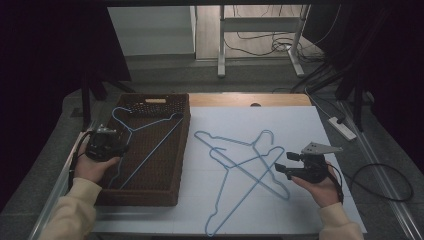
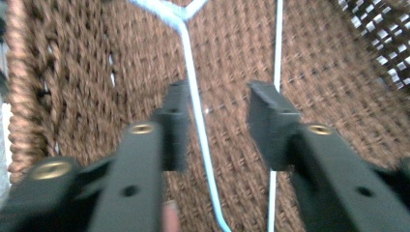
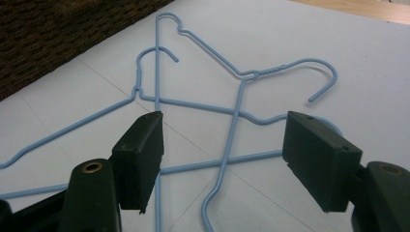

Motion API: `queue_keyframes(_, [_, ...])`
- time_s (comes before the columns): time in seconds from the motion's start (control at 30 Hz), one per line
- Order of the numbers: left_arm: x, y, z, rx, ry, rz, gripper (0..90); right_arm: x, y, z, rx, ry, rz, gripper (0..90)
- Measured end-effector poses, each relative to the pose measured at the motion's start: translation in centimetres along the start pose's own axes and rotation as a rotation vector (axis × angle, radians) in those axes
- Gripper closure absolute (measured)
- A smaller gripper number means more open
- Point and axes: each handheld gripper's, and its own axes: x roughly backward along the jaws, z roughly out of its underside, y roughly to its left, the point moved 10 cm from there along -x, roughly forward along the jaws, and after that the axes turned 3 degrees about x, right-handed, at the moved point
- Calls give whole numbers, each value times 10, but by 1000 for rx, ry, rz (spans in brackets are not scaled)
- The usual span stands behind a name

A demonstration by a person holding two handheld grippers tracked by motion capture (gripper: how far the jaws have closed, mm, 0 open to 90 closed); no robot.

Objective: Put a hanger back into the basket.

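Note:
A light-blue wire hanger (image 1: 150,125) lies in the brown woven basket (image 1: 150,197) at the left. My left gripper (image 1: 125,145) hovers low over it, held from the basket's left side. In the left gripper view the jaws (image 2: 217,125) stand apart, with one hanger wire (image 2: 193,87) running between them close to the left pad, which does not press on it. Two more blue hangers (image 1: 225,140) lie crossed on the white sheet (image 1: 300,125). My right gripper (image 1: 282,162) stays open just right of them, and its jaws (image 3: 222,145) frame the crossing wires (image 3: 193,104) without touching.
The basket's dark rim (image 3: 58,29) borders the white sheet (image 3: 362,58) on its left. A bare wooden strip (image 1: 250,100) runs behind the sheet. A power strip (image 1: 342,127) and cables lie on the floor to the right, with table legs farther back.

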Motion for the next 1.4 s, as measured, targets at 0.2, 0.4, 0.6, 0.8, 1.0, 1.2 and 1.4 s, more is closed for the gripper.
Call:
queue_keyframes(0.2, [23,-15,-16,-20,-131,52,367,1,-1,0,-5,-3,1,317])
queue_keyframes(0.4, [53,-40,-29,-42,-249,151,317,0,0,1,-4,4,0,315])
queue_keyframes(0.6, [73,-77,-30,-89,-292,262,283,-1,0,1,-3,4,1,311])
queue_keyframes(0.8, [77,-112,-24,-102,-337,340,272,-1,1,1,1,8,-1,311])
queue_keyframes(1.0, [76,-134,-18,-128,-343,385,266,-1,1,1,3,11,0,311])
queue_keyframes(1.2, [72,-147,-15,-138,-333,401,266,-1,1,1,7,10,2,311])
queue_keyframes(1.4, [67,-152,-12,-148,-327,397,267,-1,3,1,16,11,1,311])
